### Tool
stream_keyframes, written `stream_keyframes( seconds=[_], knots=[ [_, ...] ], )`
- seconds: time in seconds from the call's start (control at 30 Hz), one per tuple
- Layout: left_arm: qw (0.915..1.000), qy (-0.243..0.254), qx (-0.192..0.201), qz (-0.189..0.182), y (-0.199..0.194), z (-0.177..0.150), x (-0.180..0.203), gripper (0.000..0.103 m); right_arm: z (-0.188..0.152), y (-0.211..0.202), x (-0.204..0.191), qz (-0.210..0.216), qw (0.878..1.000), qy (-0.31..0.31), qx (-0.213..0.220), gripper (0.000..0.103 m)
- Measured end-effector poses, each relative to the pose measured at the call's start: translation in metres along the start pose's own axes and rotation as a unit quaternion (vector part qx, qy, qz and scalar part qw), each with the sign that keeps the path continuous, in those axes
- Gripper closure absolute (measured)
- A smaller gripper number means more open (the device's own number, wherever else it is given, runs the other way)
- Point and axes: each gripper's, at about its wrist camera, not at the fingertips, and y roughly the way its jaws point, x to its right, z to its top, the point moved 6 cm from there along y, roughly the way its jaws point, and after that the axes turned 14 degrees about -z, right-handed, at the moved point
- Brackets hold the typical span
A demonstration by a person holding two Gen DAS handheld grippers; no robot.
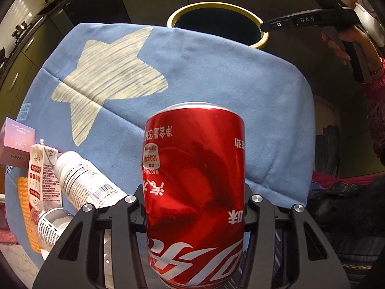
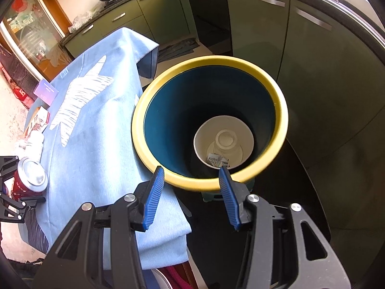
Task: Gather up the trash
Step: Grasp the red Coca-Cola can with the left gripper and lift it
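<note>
Left tongs (image 1: 195, 219) pinch the dented can (image 1: 195, 183); right tongs (image 2: 191, 197) gape empty over the bin (image 2: 281, 110). A weak grip could drop it short.

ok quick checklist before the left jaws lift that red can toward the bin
1. Left gripper on the red can: ok, jaws at both sides of the dented can.
2. Can upright on the blue cloth: ok.
3. Bin mouth open: ok, only a white cup at the bottom.
4. Right gripper clear of the route: not ok, it hangs empty over the bin's near rim.
5. White bottle clear of the can: ok, lying apart.
6. Grip firmness: cannot tell.
</note>
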Motion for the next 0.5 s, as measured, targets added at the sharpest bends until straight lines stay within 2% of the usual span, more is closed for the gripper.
stream_keyframes(
  seconds=[0.27, 0.5],
  knots=[
    [0.9993, -0.003, 0.037, -0.008, -0.032, 0.026, 0.02, 0.054, -0.016, -0.022, 0.02, -0.001, 0.999, 0.039, 0.031, 0.058],
    [0.9979, 0.014, 0.058, -0.026, -0.048, 0.091, 0.041, 0.054, -0.037, -0.034, 0.052, -0.013, 0.995, 0.089, 0.049, 0.058]
  ],
)
